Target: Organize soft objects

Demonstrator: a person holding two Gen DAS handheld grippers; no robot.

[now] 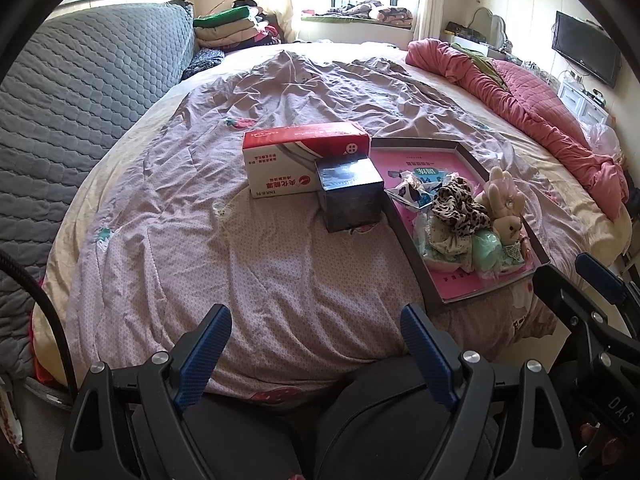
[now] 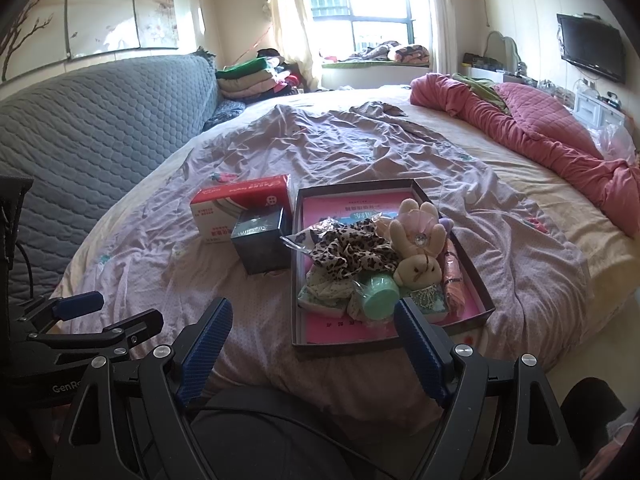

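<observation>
Left gripper: I see jaws wide, empty.
Right gripper: jaws wide, empty.
Tray: soft toys piled, 1 o'clock.

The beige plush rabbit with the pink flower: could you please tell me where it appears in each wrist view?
Left wrist view: the beige plush rabbit lies right of centre, at the near right corner of the dark shallow tray.
Right wrist view: the rabbit lies just right of centre, mid-tray.
Shared landmark: the dark cube-shaped box just left of the tray.
</observation>
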